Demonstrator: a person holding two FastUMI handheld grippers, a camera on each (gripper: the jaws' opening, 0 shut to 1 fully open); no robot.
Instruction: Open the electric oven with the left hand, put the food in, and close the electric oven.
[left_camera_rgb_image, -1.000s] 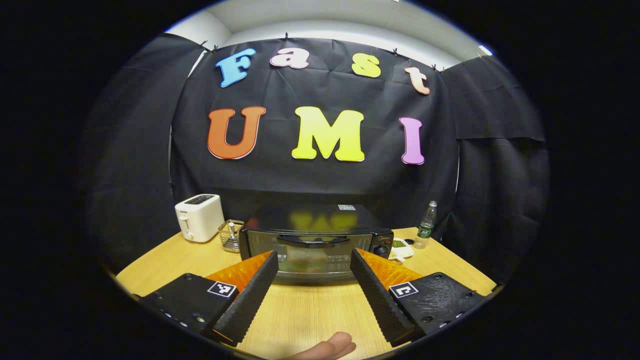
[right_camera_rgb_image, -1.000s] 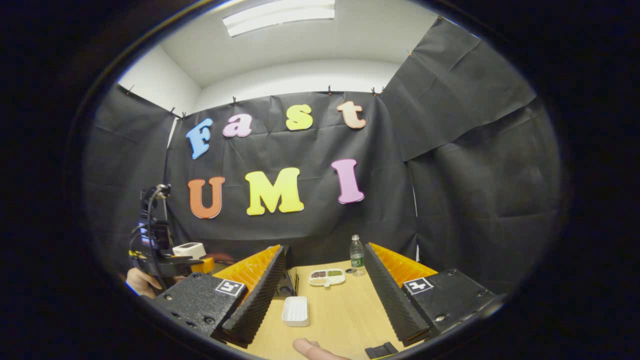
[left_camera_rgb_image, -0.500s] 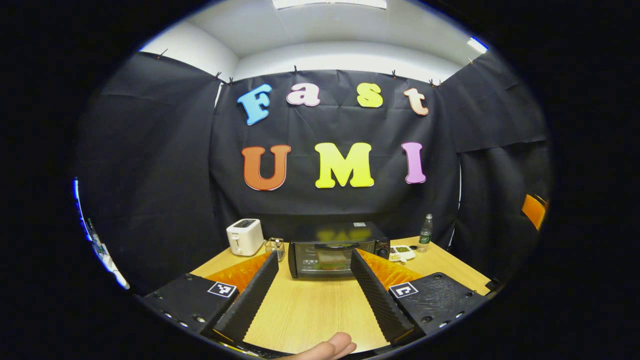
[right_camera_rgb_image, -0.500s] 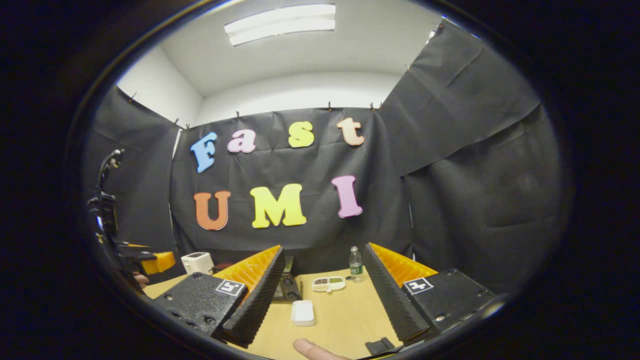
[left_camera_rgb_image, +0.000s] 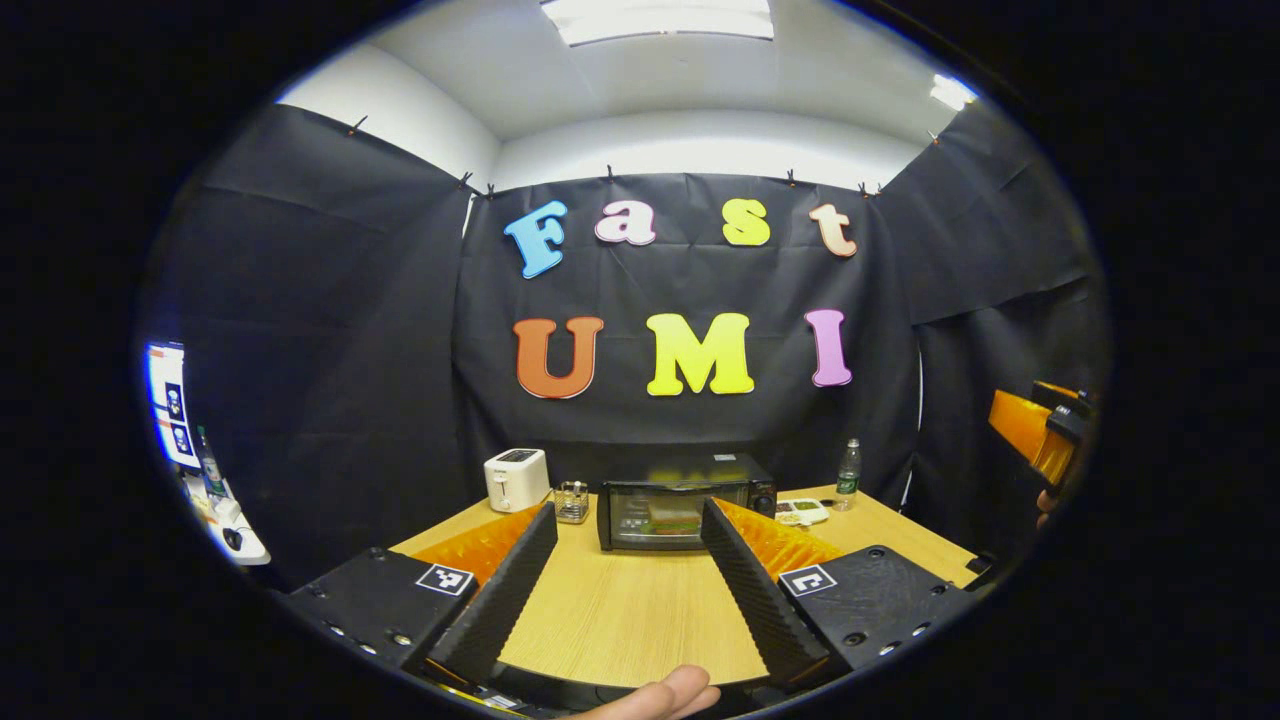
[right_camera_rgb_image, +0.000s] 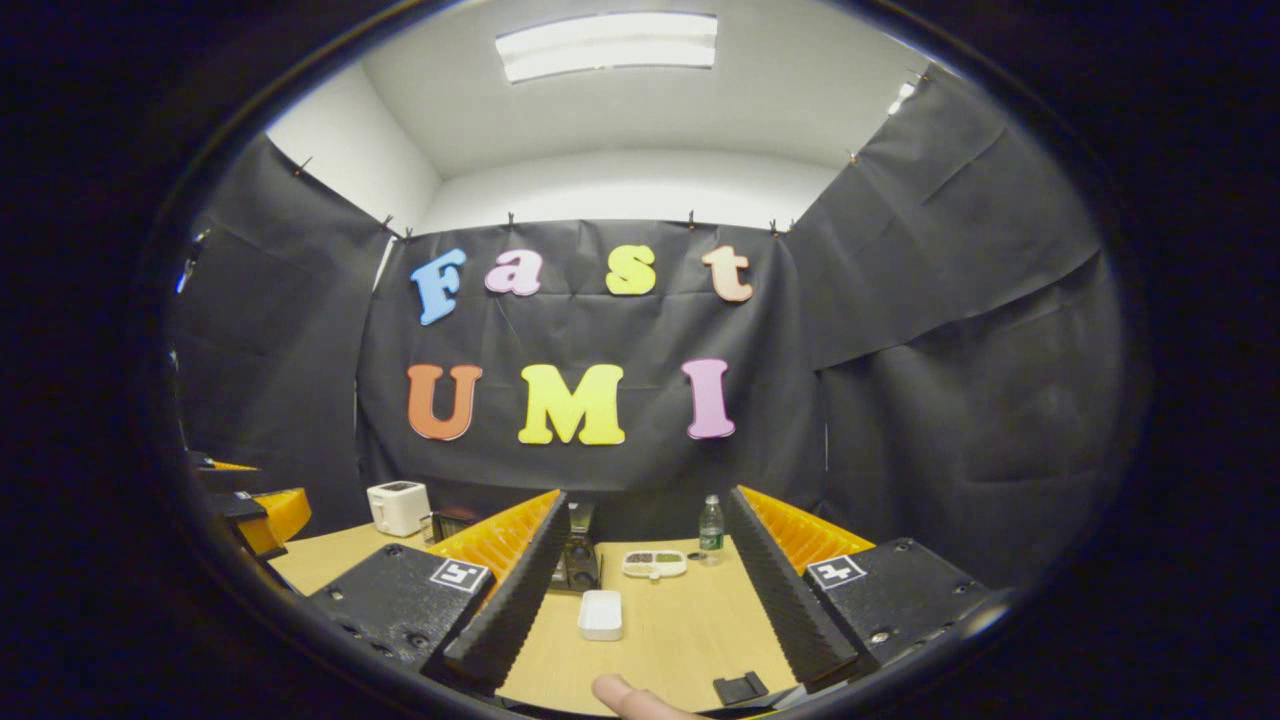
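Observation:
The black electric oven (left_camera_rgb_image: 685, 508) stands at the far side of the wooden table (left_camera_rgb_image: 630, 620) with its door shut. Some food shows dimly through the glass. My left gripper (left_camera_rgb_image: 628, 508) is open and empty, held well back from the oven, over the table's near edge. In the right gripper view my right gripper (right_camera_rgb_image: 648, 495) is also open and empty, and the oven's knob side (right_camera_rgb_image: 578, 560) peeks out past its left finger. The right gripper (left_camera_rgb_image: 1040, 440) appears at the right edge of the left gripper view, and the left gripper (right_camera_rgb_image: 250, 510) at the left edge of the right gripper view.
A white toaster (left_camera_rgb_image: 516, 479) and a small wire basket (left_camera_rgb_image: 571, 501) stand left of the oven. On its right are a divided snack dish (left_camera_rgb_image: 803, 511) and a water bottle (left_camera_rgb_image: 848, 472). A white empty tray (right_camera_rgb_image: 600, 614) lies mid-table, and a small black piece (right_camera_rgb_image: 740, 688) sits near the front edge.
Both grippers have drawn back from the table, so the oven looks smaller and farther away. The oven door has stayed shut and both grippers have stayed open.

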